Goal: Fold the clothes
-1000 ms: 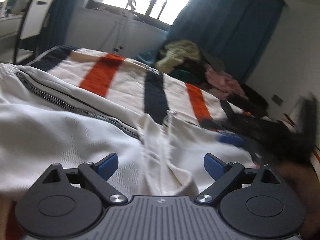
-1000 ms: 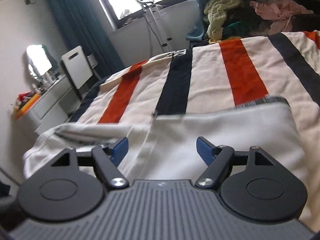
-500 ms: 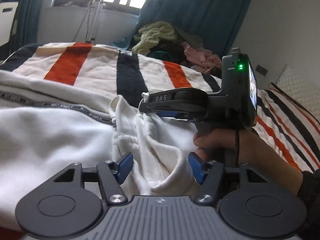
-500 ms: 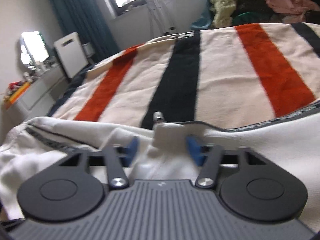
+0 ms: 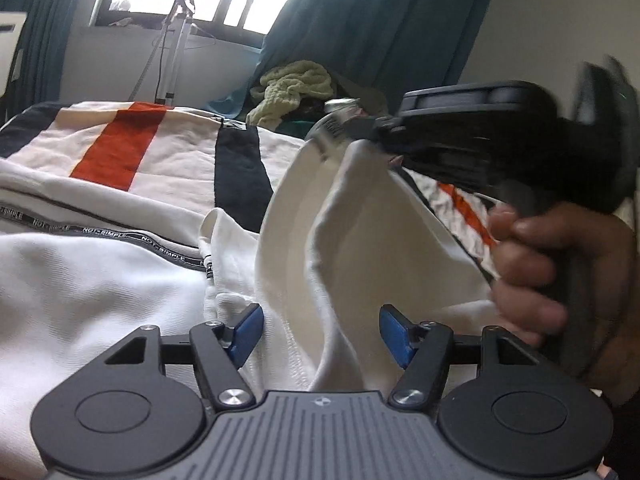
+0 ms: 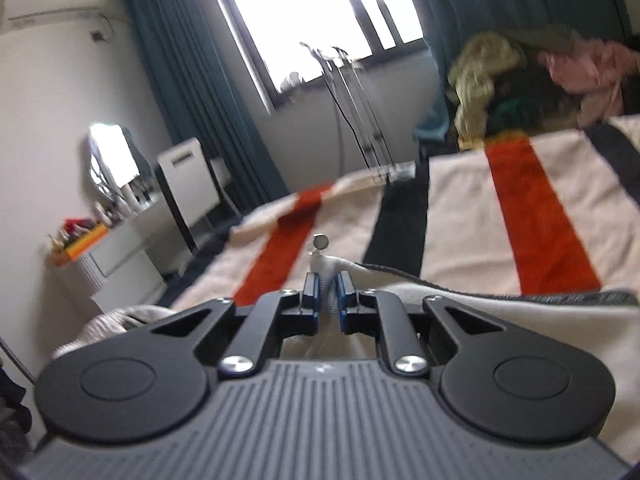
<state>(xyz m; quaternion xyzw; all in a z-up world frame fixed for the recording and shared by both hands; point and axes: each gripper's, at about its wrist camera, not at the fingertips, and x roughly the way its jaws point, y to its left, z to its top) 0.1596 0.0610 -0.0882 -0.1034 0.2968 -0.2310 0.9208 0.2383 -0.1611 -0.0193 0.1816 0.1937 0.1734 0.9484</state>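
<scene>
"NOT-SIMPLE" repeats along black tape trim [image 5: 120, 236] on white garment [image 5: 100, 300], nine o'clock of left view.

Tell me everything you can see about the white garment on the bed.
The white garment looks like thick, soft cotton knit, with black tape trim printed NOT SIMPLE, a stitched hem and a metal snap at its edge. It lies rumpled on the striped blanket. The right gripper pinches one corner and holds it raised; the open left gripper straddles a fold.
</scene>
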